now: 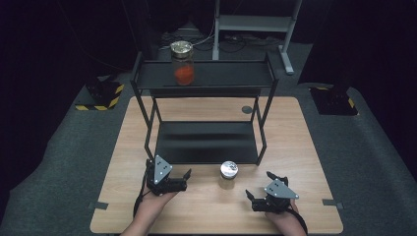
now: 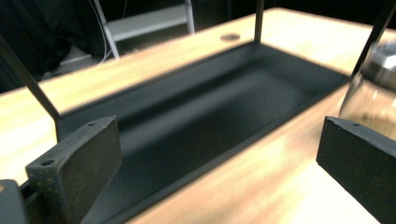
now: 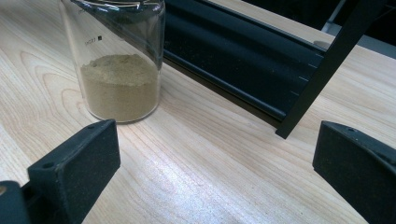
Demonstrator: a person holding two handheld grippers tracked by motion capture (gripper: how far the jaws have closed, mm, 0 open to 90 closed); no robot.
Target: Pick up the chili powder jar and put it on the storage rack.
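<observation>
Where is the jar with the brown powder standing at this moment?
In the high view, the jar with the brown powder stands upright on the wooden table, just in front of the black rack's lower shelf, between the left gripper and the right gripper.

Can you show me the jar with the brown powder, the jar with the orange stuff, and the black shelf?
Glass jar of brown powder (image 3: 122, 88), right gripper view, on its powder-filled lower part.
Glass jar of orange stuff (image 1: 184, 73), high view, on the orange filling.
Black metal two-level shelf (image 1: 226, 73), high view, on its top tray.
</observation>
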